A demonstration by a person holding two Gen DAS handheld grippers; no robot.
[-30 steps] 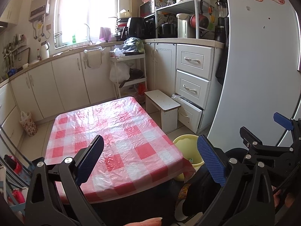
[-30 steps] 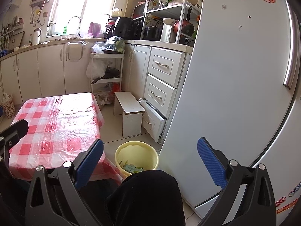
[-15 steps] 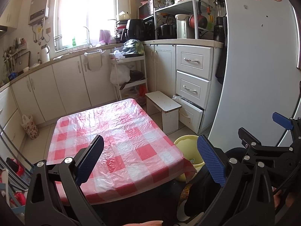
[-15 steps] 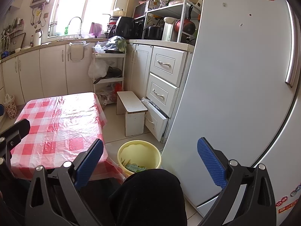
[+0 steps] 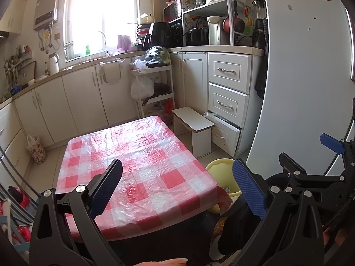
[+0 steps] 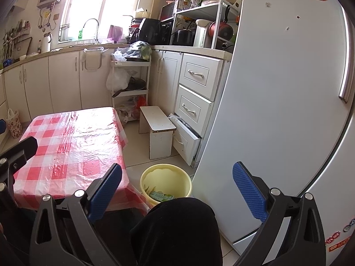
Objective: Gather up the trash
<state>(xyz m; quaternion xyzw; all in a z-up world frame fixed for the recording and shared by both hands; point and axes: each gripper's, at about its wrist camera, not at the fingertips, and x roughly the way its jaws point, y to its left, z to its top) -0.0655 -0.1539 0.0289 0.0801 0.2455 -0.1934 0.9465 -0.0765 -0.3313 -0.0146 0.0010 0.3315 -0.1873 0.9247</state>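
A yellow bin [image 6: 166, 182] stands on the floor between the table and the fridge, with green wrappers [image 6: 160, 195] lying inside. In the left wrist view only part of the yellow bin [image 5: 218, 168] shows past the table corner. My left gripper [image 5: 177, 186] hangs open above the near edge of the red-checked table [image 5: 137, 155], nothing between its blue pads. My right gripper [image 6: 177, 188] is open too, above the bin, and holds nothing. It also shows at the right edge of the left wrist view. A dark knee [image 6: 177, 228] of the person hides the bin's near rim.
A white fridge [image 6: 277, 93] fills the right side. A small white stool [image 6: 156, 122] and a half-open bottom drawer [image 6: 187, 139] lie beyond the bin. A white trolley [image 5: 153, 88] with bags stands by the cabinets. A patterned bag [image 5: 35, 148] sits on the floor far left.
Both cameras have drifted slightly back and up, so the table and bin sit a little lower in view. Both grippers stay open and empty.
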